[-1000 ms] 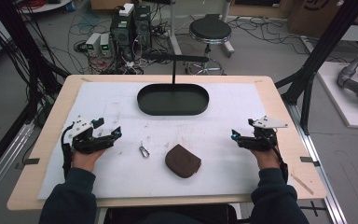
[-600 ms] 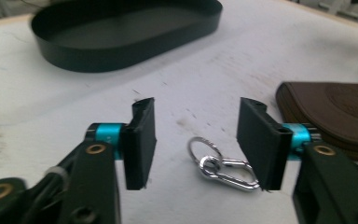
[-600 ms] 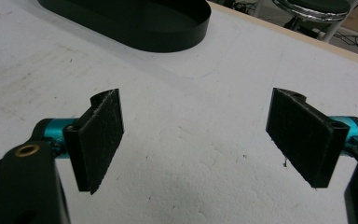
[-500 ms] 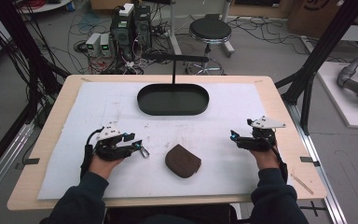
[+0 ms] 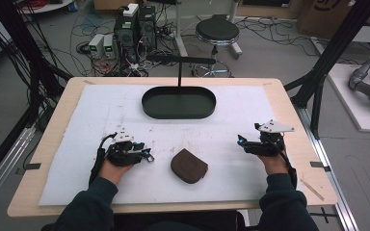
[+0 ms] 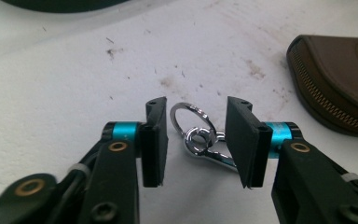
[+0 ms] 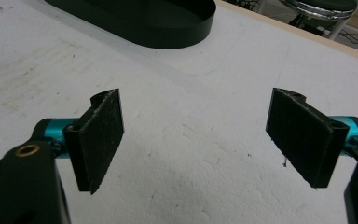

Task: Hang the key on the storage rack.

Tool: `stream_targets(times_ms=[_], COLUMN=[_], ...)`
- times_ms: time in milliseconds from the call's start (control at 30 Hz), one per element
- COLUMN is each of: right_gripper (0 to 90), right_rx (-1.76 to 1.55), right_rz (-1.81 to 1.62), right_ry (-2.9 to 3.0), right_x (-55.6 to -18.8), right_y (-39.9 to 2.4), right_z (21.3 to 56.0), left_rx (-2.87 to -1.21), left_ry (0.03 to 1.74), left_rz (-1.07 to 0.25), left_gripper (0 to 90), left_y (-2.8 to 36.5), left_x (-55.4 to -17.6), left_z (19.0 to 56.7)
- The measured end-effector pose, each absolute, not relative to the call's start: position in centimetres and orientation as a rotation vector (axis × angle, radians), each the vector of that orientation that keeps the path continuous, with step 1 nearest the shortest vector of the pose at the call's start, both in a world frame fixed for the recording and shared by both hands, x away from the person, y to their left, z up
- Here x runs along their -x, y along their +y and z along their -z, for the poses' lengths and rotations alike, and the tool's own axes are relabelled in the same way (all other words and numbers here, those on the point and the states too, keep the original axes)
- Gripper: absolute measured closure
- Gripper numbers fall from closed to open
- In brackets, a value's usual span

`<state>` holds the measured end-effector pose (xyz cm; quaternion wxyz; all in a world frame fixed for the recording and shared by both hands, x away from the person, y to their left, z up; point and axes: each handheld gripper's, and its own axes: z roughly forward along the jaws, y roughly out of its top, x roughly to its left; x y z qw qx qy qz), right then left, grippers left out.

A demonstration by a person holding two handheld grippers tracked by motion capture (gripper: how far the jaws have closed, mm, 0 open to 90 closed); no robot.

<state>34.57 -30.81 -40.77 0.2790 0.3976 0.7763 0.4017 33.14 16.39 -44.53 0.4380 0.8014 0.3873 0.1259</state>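
Down on the white worktop (image 5: 77, 144), seen from the high view, the left gripper (image 5: 147, 156) sits low near the front left part of the sheet, its tips pointing toward the brown zip pouch (image 5: 189, 165), which lies near the front edge about midway along it. The key ring is too small to pick out here under the gripper's tips. The right gripper (image 5: 241, 141) rests over toward the right edge, well apart from the pouch, with a grey three-cornered plate on top. A black oval tray (image 5: 178, 103) stands near the back edge, in the middle, with a black T-shaped stand rising behind it.

From the left gripper view, the left gripper (image 6: 196, 140) has its jaws part-way in; they have just been closing. The silver key ring (image 6: 193, 120) with its small clasp lies flat on the sheet between them. The right pad looks to be at or against the clasp, while the left pad stands just clear of the ring, so nothing is clamped yet. The pouch (image 6: 340, 84) lies just beyond to the right, its brass zip facing the gripper.

From the right gripper view, the right gripper (image 7: 196, 140) holds its jaws wide apart over bare, scuffed sheet, with nothing between the pads. The tray (image 7: 140, 18) sits farther off, toward the back edge.
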Motion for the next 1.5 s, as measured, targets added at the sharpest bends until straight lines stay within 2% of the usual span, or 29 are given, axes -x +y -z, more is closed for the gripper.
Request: stream_targets(times_ms=[233, 300, 333, 467, 700, 733, 833, 933, 1367, 1500], right_gripper=[19.3, 19.3, 19.3, 19.3, 19.3, 19.3, 19.3, 19.4, 19.5, 19.5], right_rx=[-1.072, -1.068, -1.070, -1.073, -1.073, -1.072, -1.074, -1.075, -1.072, -1.079], right_rz=[-1.079, -1.077, -1.076, -1.076, -1.078, -1.077, -1.079, -1.078, -1.075, -1.083], right_ry=[2.087, 2.089, 2.089, 2.088, 2.090, 2.090, 2.090, 2.091, 2.101, 2.095], right_x=[-34.6, -34.6, -34.6, -34.6, -34.6, -34.6, -34.6, -34.6, -34.6, -34.6], right_y=[-30.8, -30.8, -30.8, -30.8, -30.8, -30.8, -30.9, -30.8, -30.7, -30.8], right_z=[40.8, 40.8, 40.8, 40.8, 40.8, 40.8, 40.8, 40.8, 40.9, 40.8], left_rx=[-1.985, -1.996, -2.005, -2.014, -2.024, -2.029, -2.027, -2.043, -2.061, -2.006], left_ry=[0.971, 0.970, 0.970, 0.985, 0.991, 0.992, 0.995, 0.987, 0.983, 0.974], left_rz=[-0.306, -0.297, -0.293, -0.275, -0.270, -0.263, -0.264, -0.252, -0.250, -0.249], left_gripper=[64.5, 69.5, 76.6, 80.3, 81.0, 83.7, 83.5, 87.3, 88.1, 88.2], left_y=[16.7, 16.6, 16.6, 16.9, 17.2, 17.3, 17.4, 17.4, 17.1, 17.4], left_x=[-33.2, -33.2, -33.2, -33.2, -33.1, -33.1, -33.1, -33.1, -33.2, -33.1], left_z=[44.5, 44.5, 44.5, 44.5, 44.5, 44.4, 44.4, 44.4, 44.1, 43.7])
